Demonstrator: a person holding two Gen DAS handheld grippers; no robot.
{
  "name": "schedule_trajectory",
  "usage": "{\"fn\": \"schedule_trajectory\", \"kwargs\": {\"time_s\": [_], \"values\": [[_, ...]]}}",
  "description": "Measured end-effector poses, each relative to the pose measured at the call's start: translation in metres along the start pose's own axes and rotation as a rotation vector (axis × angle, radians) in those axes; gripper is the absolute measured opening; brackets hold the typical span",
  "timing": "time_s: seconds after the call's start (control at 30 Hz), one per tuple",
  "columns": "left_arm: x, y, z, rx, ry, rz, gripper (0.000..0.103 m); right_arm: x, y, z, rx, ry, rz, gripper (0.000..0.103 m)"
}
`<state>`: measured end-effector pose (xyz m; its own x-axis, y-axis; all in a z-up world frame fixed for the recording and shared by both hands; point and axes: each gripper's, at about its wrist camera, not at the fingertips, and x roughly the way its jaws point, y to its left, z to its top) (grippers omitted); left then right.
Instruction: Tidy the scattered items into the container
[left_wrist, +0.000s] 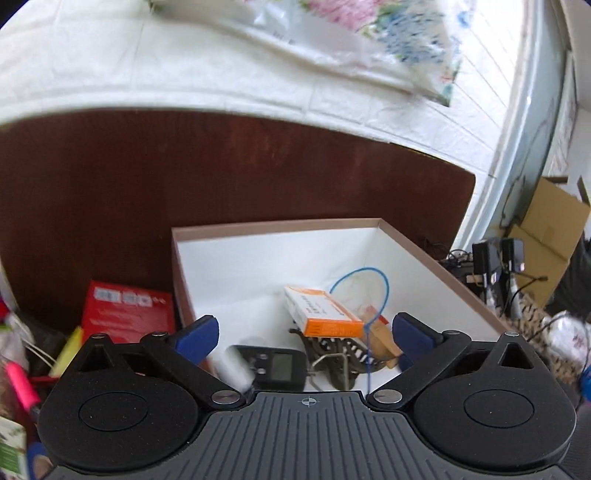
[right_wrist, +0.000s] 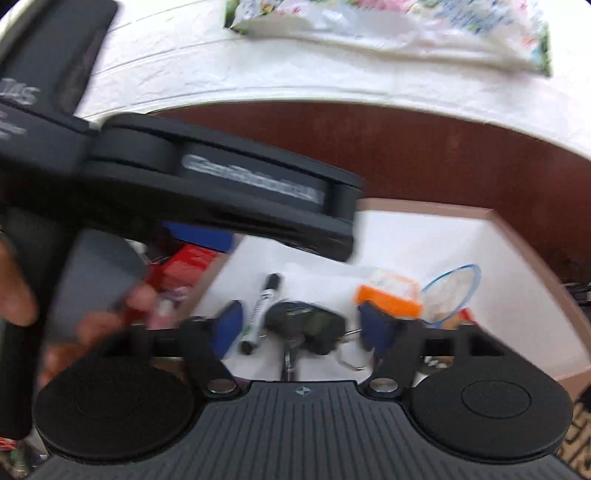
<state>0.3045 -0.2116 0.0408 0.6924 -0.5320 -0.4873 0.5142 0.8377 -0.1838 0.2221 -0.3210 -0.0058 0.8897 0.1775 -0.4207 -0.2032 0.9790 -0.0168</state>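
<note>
Container (left_wrist: 436, 258): pink-rimmed white box on the brown table (left_wrist: 221, 166), holding an orange-and-white carton (left_wrist: 321, 310), a blue loop of cord (left_wrist: 369, 284), a black digital gadget (left_wrist: 277, 365) and a marker (right_wrist: 260, 306).
Left gripper (left_wrist: 304, 334): released, jaws spread wide over the box, nothing between the blue pads.
Right gripper (right_wrist: 301, 326): released, jaws apart above the marker and gadget, pressing on neither.
Outside box: red packet (left_wrist: 127, 310) just beside its left wall; pink highlighter (left_wrist: 22, 384) further left.

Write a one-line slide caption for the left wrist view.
Open left gripper above the white-lined box, which holds an orange carton, a blue cord loop and a black digital device.
</note>
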Motion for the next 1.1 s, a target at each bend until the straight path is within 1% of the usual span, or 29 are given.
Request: {"fn": "schedule_trajectory", "kwargs": {"time_s": [0.03, 0.1, 0.2, 0.27, 0.37, 0.47, 0.67, 0.8, 1.0, 1.1], "values": [[-0.003, -0.001, -0.001, 0.008, -0.004, 0.019, 0.103, -0.003, 0.0, -0.002, 0.001, 0.001, 0.0, 0.08], [-0.01, -0.004, -0.005, 0.013, -0.005, 0.042, 0.103, -0.011, -0.002, -0.005, 0.024, -0.006, 0.003, 0.091], [-0.021, -0.007, -0.008, 0.023, -0.006, 0.064, 0.103, -0.024, -0.002, -0.01, 0.042, -0.01, -0.003, 0.098], [-0.03, -0.011, -0.01, 0.026, -0.005, 0.092, 0.103, -0.034, 0.0, -0.011, 0.038, -0.01, -0.015, 0.099], [-0.046, -0.016, -0.016, 0.033, -0.011, 0.111, 0.103, -0.049, 0.002, -0.012, 0.028, -0.008, -0.035, 0.101], [-0.063, -0.023, -0.022, 0.045, -0.018, 0.131, 0.103, -0.07, 0.005, -0.018, 0.023, -0.008, -0.052, 0.102], [-0.099, -0.041, -0.032, 0.07, -0.032, 0.144, 0.103, -0.103, 0.004, -0.023, 0.038, -0.01, -0.093, 0.102], [-0.12, -0.05, -0.039, 0.061, -0.031, 0.161, 0.103, -0.123, 0.003, -0.027, 0.042, -0.016, -0.11, 0.102], [-0.137, -0.062, -0.047, 0.07, -0.017, 0.196, 0.103, -0.145, 0.007, -0.035, 0.026, -0.016, -0.131, 0.102], [-0.138, -0.067, -0.051, 0.095, 0.014, 0.209, 0.103, -0.151, 0.007, -0.039, 0.014, -0.011, -0.148, 0.102]]}}
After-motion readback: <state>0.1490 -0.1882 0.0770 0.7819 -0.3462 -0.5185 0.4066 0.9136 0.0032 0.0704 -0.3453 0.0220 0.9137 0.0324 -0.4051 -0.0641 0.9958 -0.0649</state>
